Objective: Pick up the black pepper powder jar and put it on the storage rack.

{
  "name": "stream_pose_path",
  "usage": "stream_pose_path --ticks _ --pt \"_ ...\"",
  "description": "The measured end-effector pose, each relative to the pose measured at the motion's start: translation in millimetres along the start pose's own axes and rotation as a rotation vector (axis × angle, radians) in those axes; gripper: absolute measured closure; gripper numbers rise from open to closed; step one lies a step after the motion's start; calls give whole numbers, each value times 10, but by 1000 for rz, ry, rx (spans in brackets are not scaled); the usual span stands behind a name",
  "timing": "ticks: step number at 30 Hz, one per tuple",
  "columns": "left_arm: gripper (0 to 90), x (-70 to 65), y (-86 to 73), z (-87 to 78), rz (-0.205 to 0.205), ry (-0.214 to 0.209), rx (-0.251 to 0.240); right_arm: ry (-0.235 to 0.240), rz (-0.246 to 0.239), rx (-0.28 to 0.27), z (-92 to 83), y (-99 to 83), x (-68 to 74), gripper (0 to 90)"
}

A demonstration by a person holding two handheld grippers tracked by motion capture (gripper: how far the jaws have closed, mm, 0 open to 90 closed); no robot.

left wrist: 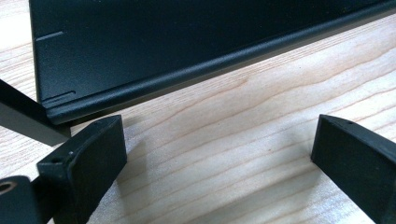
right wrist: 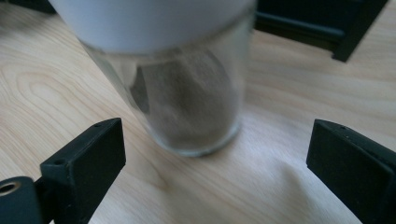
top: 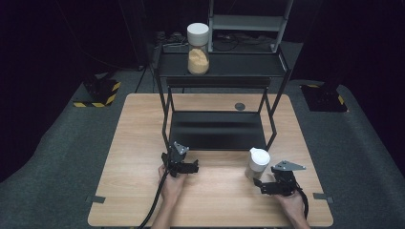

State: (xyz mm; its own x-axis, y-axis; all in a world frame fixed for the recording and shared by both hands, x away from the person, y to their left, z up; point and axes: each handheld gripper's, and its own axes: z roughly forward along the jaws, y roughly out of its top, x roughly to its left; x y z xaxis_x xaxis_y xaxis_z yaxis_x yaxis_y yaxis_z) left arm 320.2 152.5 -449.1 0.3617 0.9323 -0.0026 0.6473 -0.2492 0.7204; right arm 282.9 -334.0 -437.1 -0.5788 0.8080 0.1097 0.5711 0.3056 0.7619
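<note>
The right tongs (top: 263, 183) sit nearest the person's edge of the desk (top: 133, 191), jaws spread wide and pointed at the near jar (top: 258, 163). Nothing is gripped. In the right gripper view that jar (right wrist: 187, 93) stands between the two black jaws but ahead of them, clear of both, so the grasp looks not yet begun — the approach is about done and the closing is what remains. The left tongs (top: 190, 167) are spread too and hold nothing; in the left gripper view their jaws frame bare wood just in front of the black rack's lower shelf (left wrist: 187, 51).

Taking the rack (top: 217, 129) as landmark: the near jar stands upright on the desk just off the rack's front right leg, touching neither rack nor tongs as far as I can tell. It is a clear cylinder with a white lid; through the glass a dark grey-brown fill shows, blurred, and its level is hard to judge. The round smooth wall should suit a pinch across the body below the lid.

Farther back, a second jar (top: 197, 49), also white-lidded and about half full of pale orange grains, already stands on the rack's top shelf at its left half. Judging from that, one jar looks placed and this one is left — still to be gripped, lifted and set on a shelf, probably.
</note>
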Motion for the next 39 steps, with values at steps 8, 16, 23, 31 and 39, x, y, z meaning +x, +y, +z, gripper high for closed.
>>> stream_pose_path --ticks 8,16,23,31,39 --pt "32 1 1 0 0 0 0 1 -4 -33 59 80 72 80" --pt "31 1 1 0 0 0 0 -10 -15 -44 116 162 125 125" --pt "31 2 0 0 0 -1 0 -12 -26 -47 149 199 154 176" --pt "31 2 0 0 0 -1 0 -24 -40 -52 176 216 187 225" --pt "32 3 0 0 0 -1 0 -22 -59 -62 196 210 205 279"
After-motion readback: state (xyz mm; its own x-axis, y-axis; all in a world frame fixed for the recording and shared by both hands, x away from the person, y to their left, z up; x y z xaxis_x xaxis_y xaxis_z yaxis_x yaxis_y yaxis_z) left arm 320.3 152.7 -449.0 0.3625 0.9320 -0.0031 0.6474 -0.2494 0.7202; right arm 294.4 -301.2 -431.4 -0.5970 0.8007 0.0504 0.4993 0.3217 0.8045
